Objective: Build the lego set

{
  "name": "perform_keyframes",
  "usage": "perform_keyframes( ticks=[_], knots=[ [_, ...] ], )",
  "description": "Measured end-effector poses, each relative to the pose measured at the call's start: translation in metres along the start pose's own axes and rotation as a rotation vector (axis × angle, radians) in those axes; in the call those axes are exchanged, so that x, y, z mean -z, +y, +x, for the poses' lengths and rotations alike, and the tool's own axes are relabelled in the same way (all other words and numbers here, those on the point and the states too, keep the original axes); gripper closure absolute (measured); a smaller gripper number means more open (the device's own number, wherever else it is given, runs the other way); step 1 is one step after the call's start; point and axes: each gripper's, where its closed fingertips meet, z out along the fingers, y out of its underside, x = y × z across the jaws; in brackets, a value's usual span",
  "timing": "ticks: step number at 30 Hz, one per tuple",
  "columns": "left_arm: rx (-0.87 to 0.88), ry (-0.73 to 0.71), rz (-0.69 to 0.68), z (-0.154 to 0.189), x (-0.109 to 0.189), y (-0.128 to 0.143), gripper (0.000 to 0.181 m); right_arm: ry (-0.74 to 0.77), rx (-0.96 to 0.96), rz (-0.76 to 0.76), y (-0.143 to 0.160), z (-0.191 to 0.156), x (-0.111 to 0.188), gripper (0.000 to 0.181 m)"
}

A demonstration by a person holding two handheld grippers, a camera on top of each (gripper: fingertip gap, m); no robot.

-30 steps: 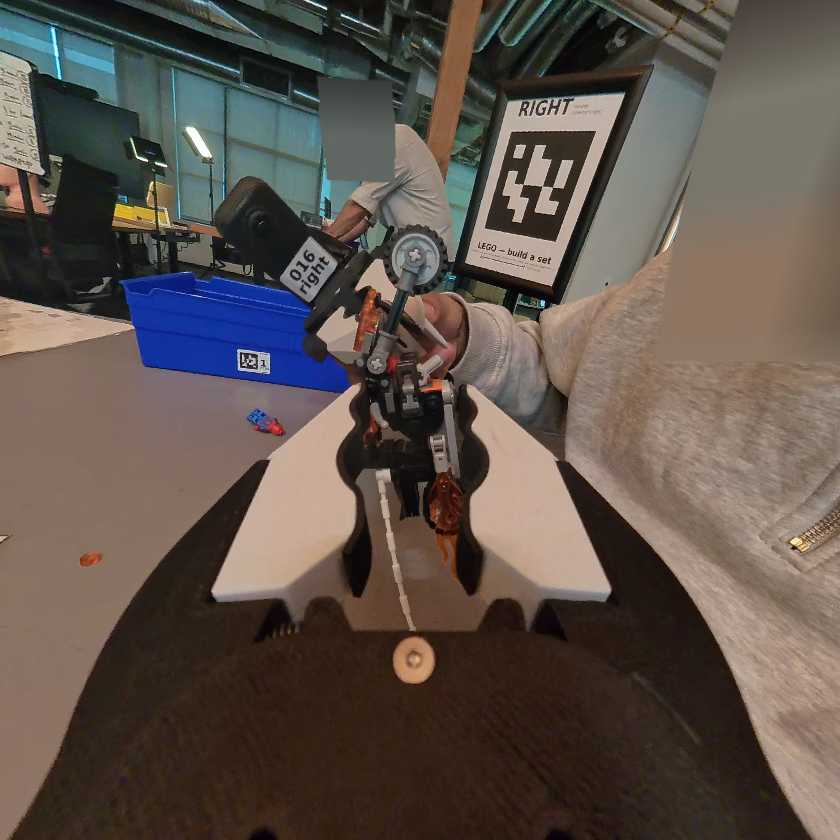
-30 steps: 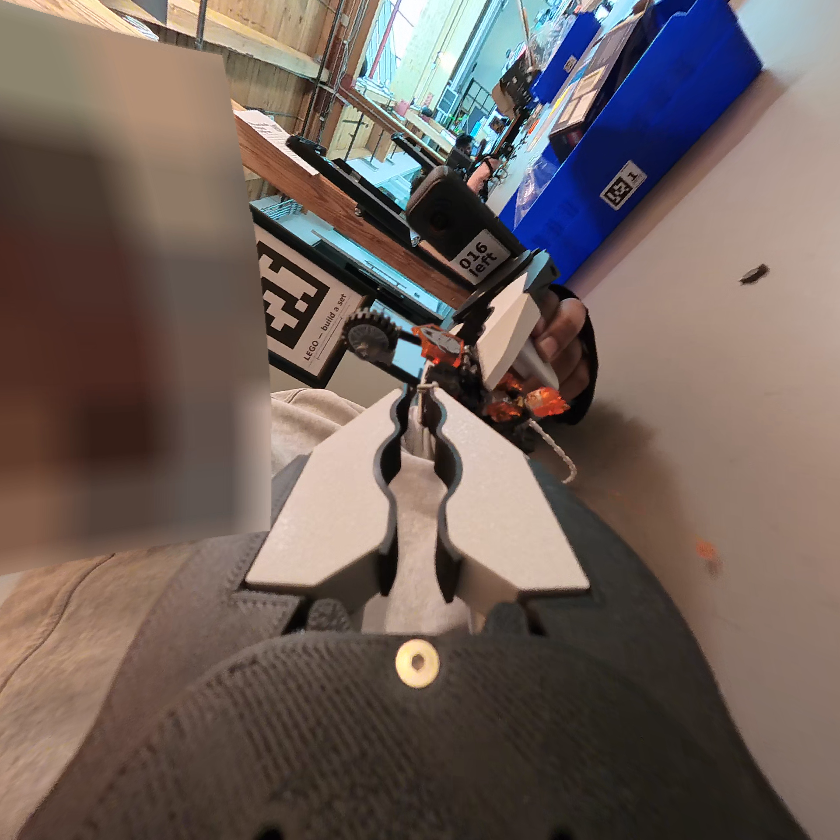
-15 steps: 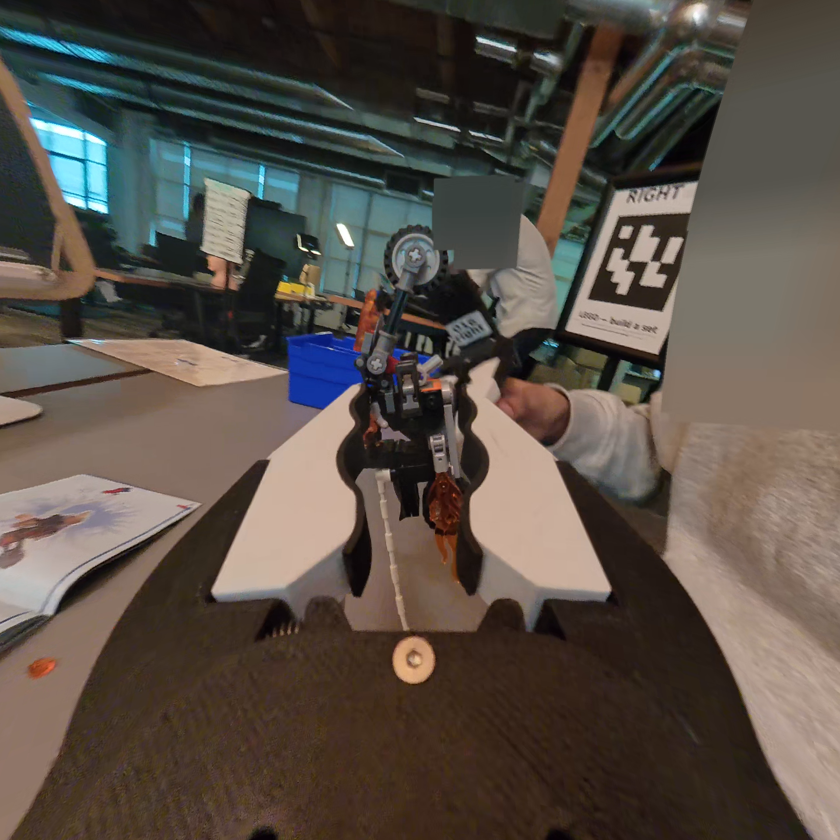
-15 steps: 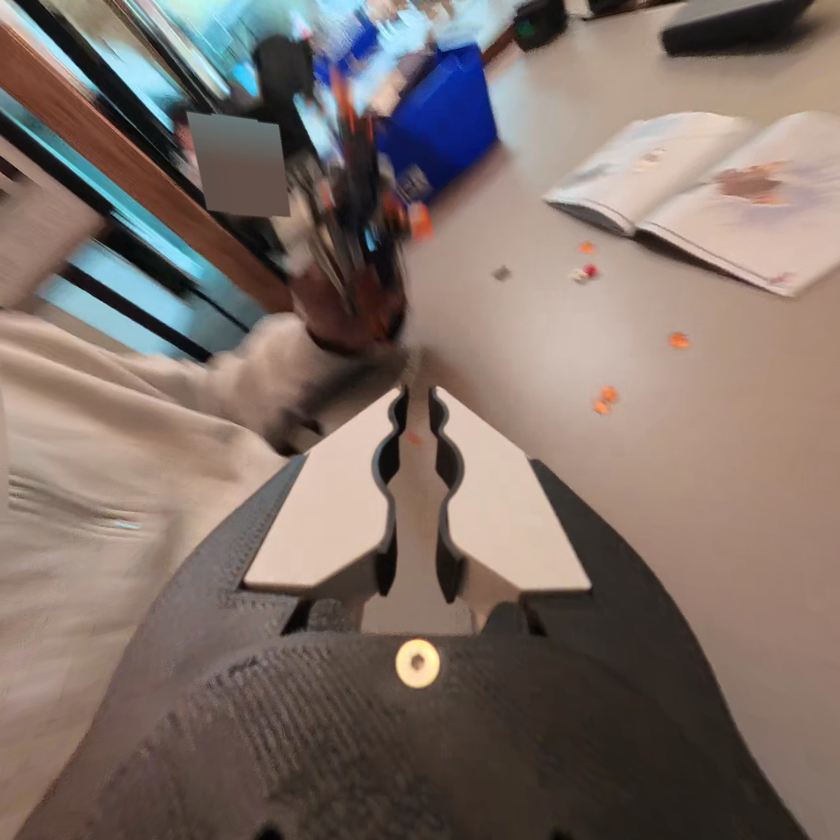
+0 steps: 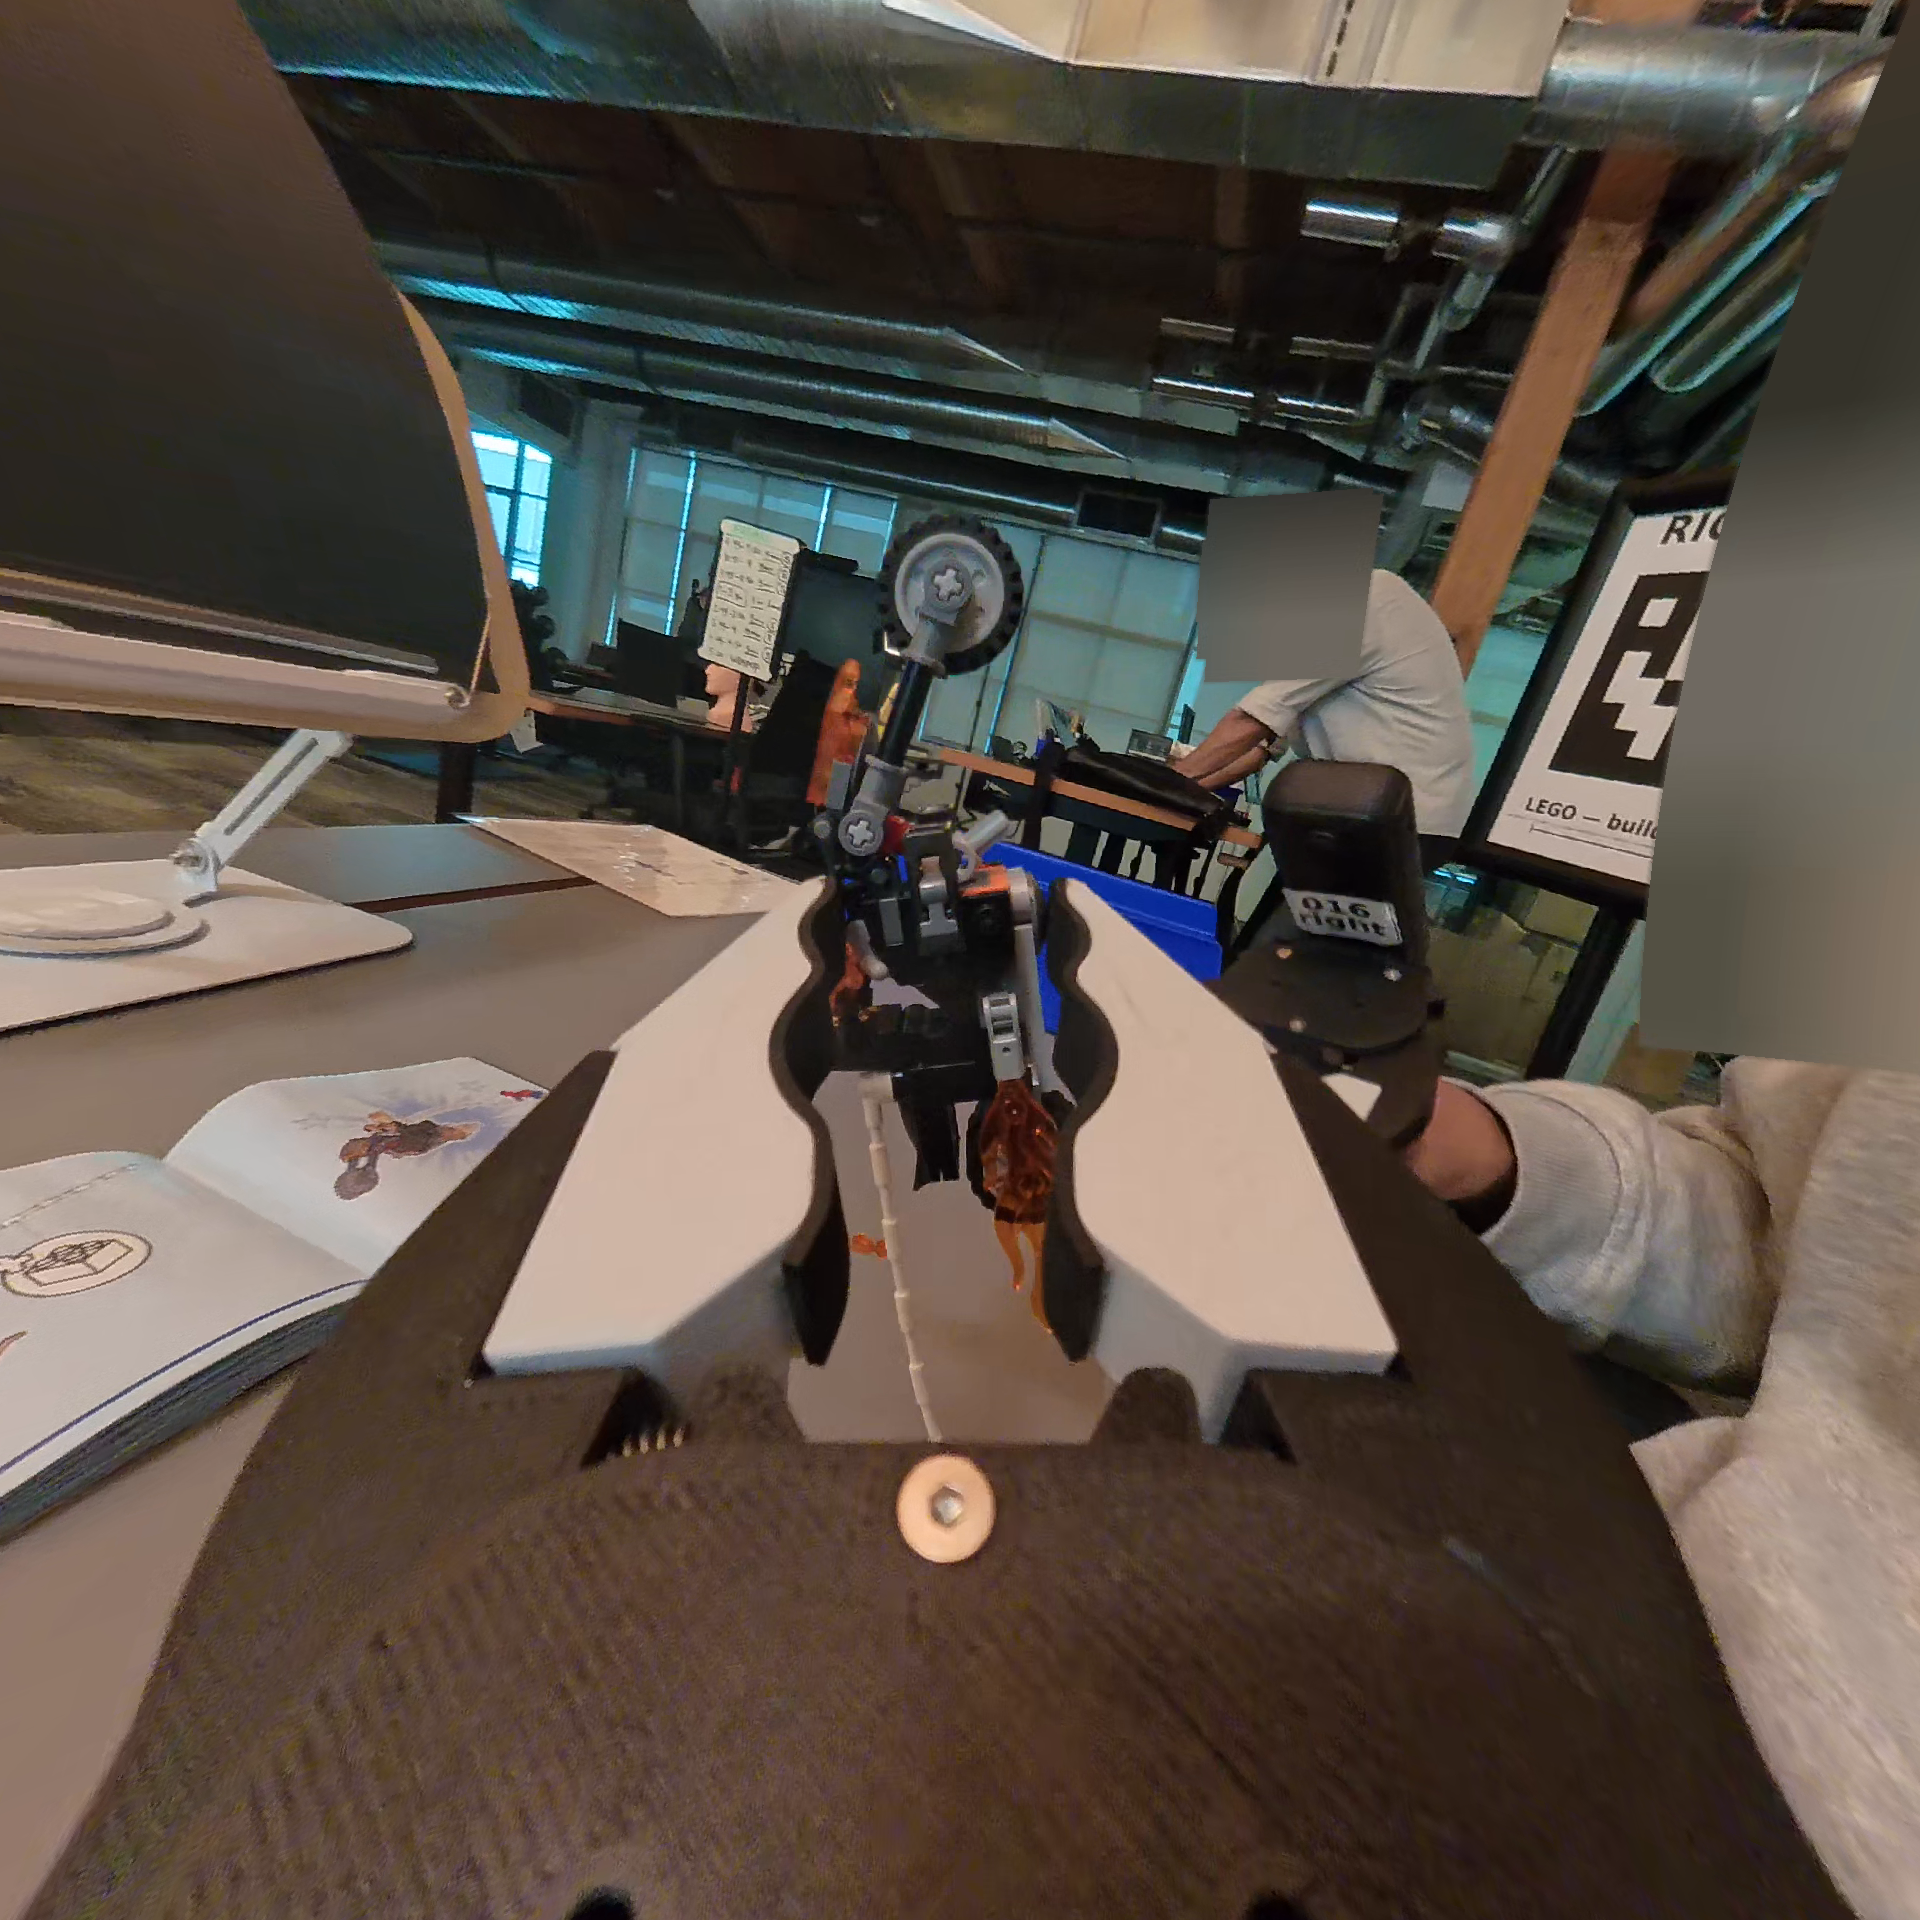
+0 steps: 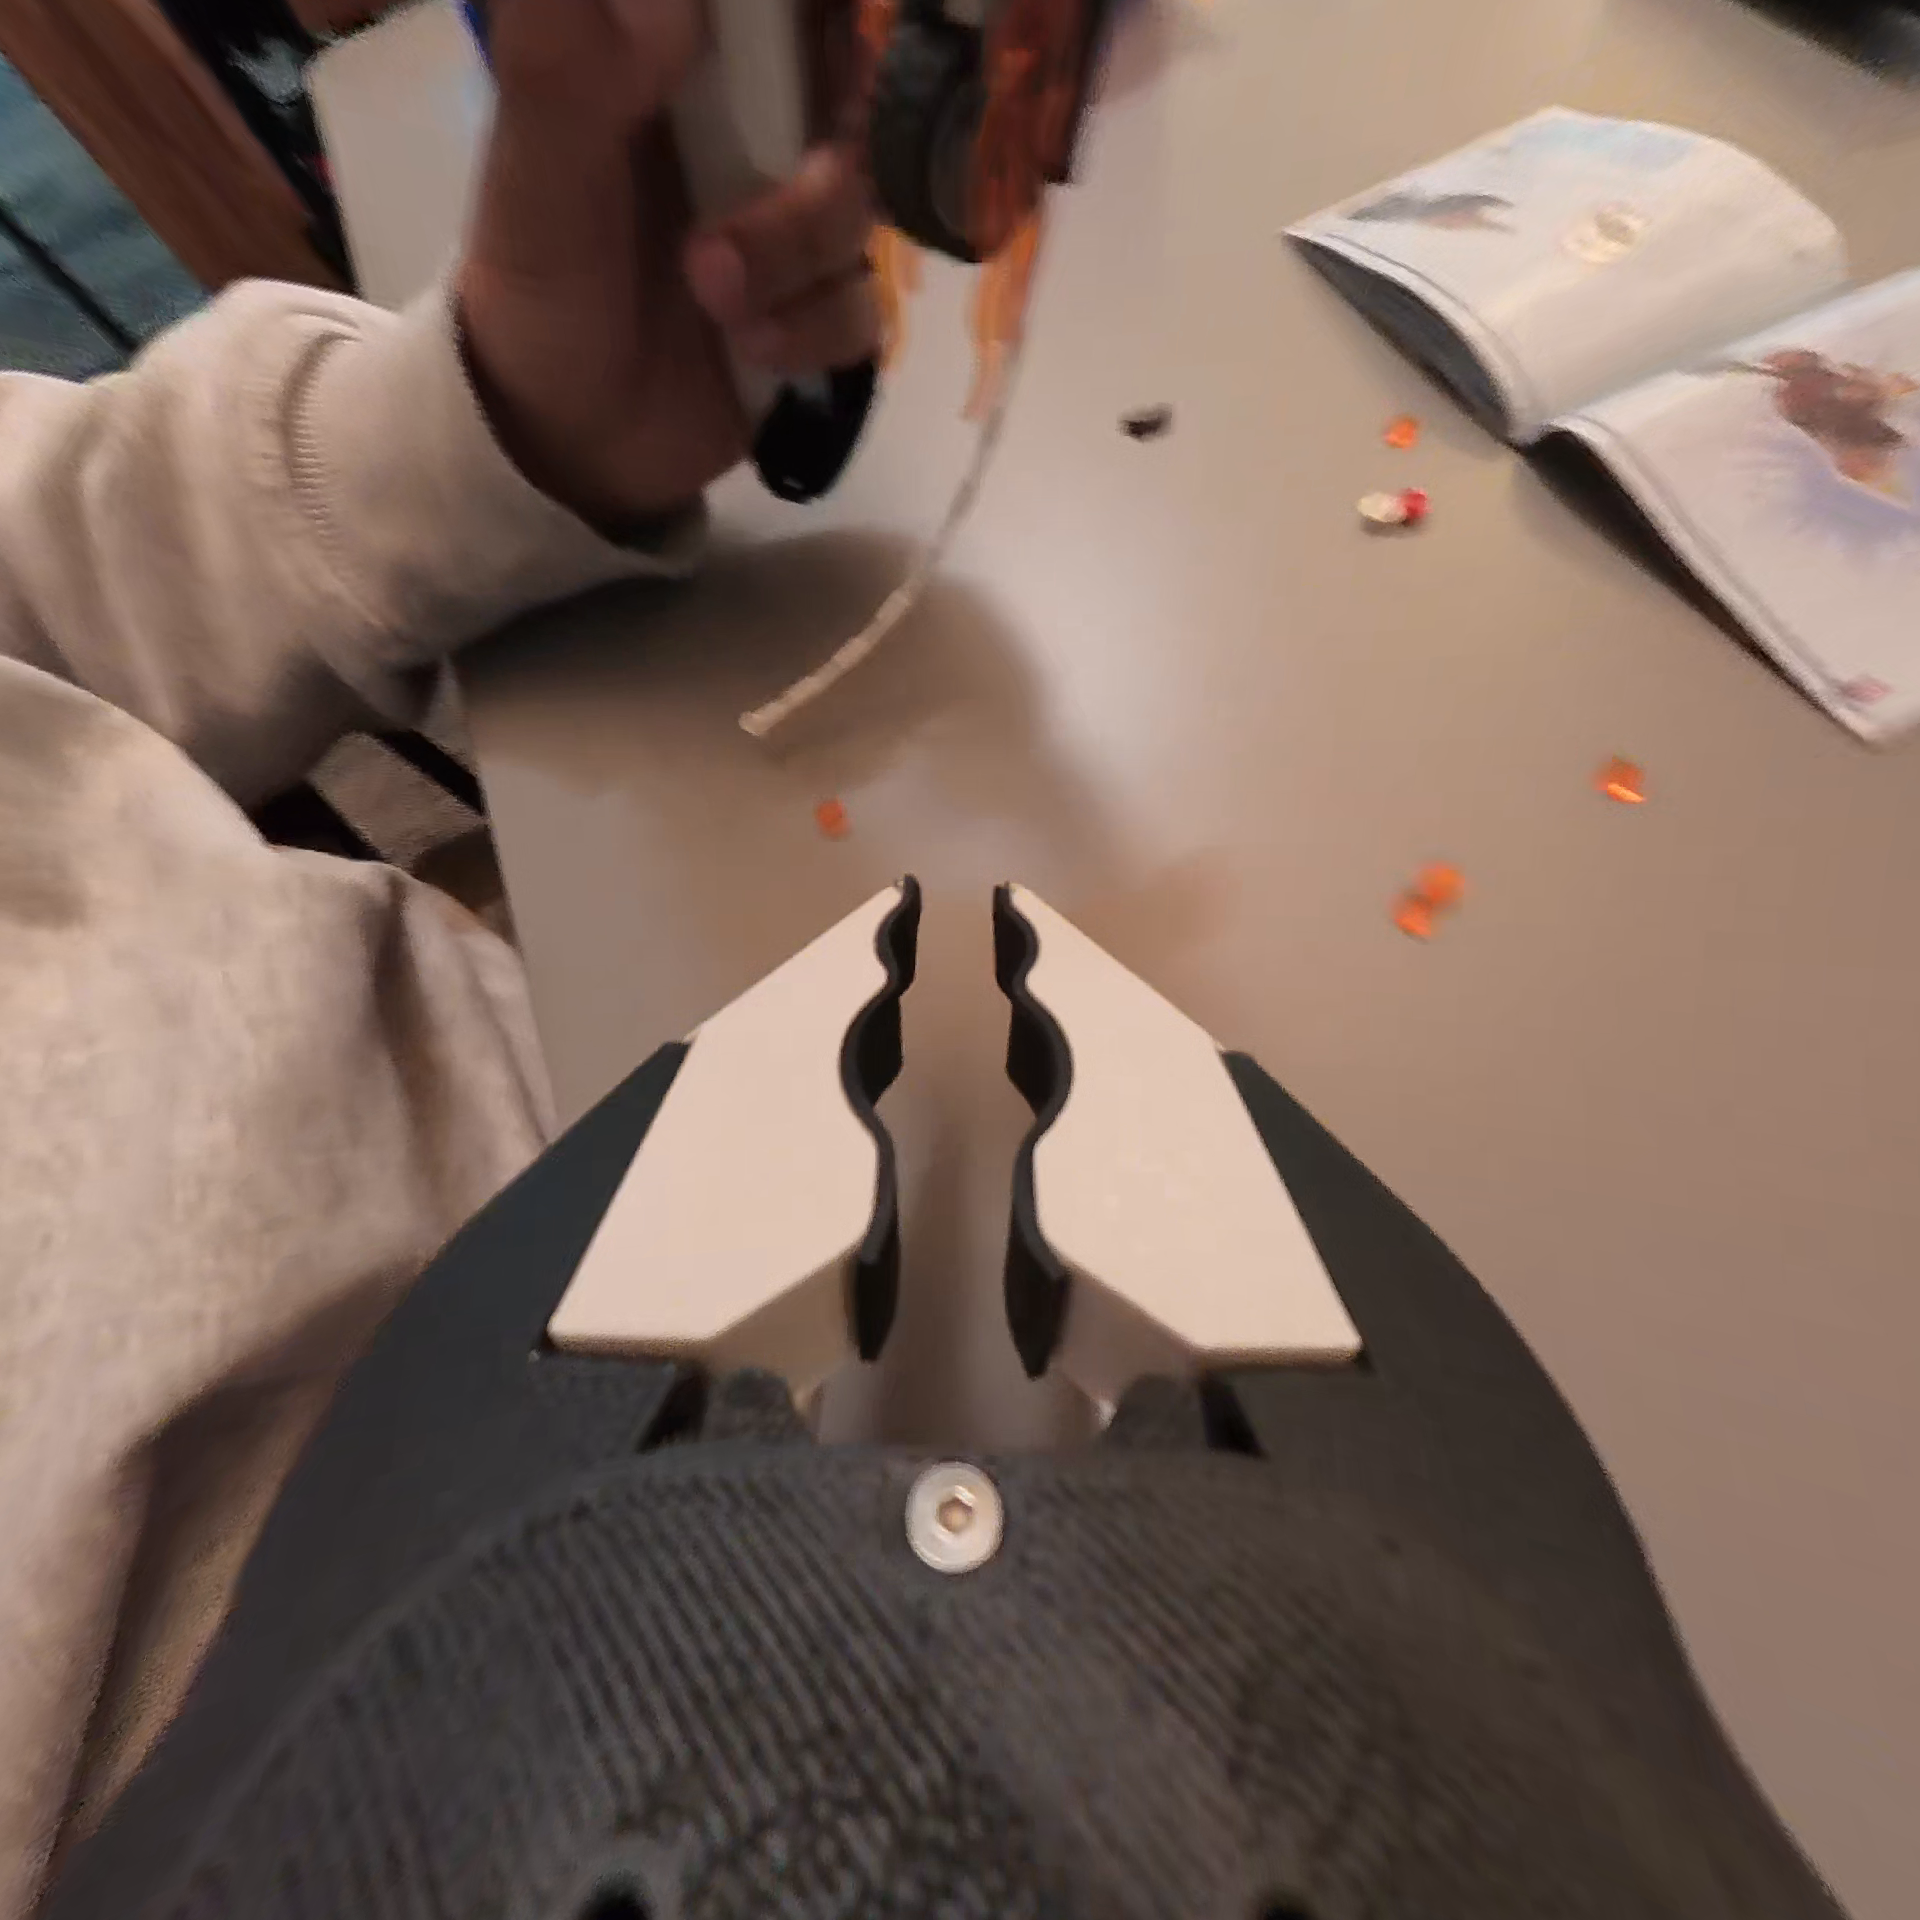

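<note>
The lego model (image 5: 935,956), wheel (image 5: 949,594) uppermost, sits at frame centre, clamped between the left gripper's (image 5: 940,914) fingers. The right gripper (image 6: 956,899) hangs empty over the grey table (image 6: 1351,1039), fingers slightly apart. An open booklet (image 6: 1662,343) lies upper right, orange bits (image 6: 1429,896) scattered near.

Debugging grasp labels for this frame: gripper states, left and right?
Left gripper: shut on the lego model, clamped between its fingers, wheel end up.
Right gripper: open, narrow gap, nothing between the fingers; table below.
</note>
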Motion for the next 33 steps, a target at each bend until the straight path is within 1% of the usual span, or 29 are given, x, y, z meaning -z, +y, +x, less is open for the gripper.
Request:
perform_keyframes(
  ticks=[2, 6, 11, 14, 19, 22, 28, 33],
  knots=[
    [0.011, -0.001, 0.009, -0.001, 0.001, -0.001, 0.146, -0.034, 0.031, -0.008, 0.0, -0.012, -0.012, 0.168],
    [0.042, 0.011, 0.018, -0.002, 0.001, -0.002, 0.146, -0.053, 0.135, -0.086, 0.007, -0.028, -0.038, 0.168],
    [0.047, 0.019, 0.012, -0.001, 0.0, -0.001, 0.146, -0.115, 0.175, -0.136, 0.01, -0.038, -0.054, 0.17],
    [0.05, 0.022, 0.012, 0.0, 0.0, -0.001, 0.146, -0.14, 0.182, -0.147, 0.01, -0.042, -0.06, 0.169],
    [0.062, 0.03, 0.015, 0.0, 0.0, -0.001, 0.146, -0.13, 0.201, -0.148, 0.008, -0.042, -0.067, 0.173],
    [0.065, 0.031, 0.016, 0.0, 0.0, -0.001, 0.146, -0.124, 0.205, -0.151, 0.007, -0.04, -0.068, 0.176],
    [0.066, 0.034, 0.013, 0.0, 0.0, 0.0, 0.146, -0.129, 0.206, -0.151, 0.004, -0.04, -0.071, 0.173],
    [0.07, 0.04, 0.009, 0.001, -0.001, 0.0, 0.146, -0.114, 0.23, -0.158, 0.004, -0.039, -0.072, 0.176]
  ],
)
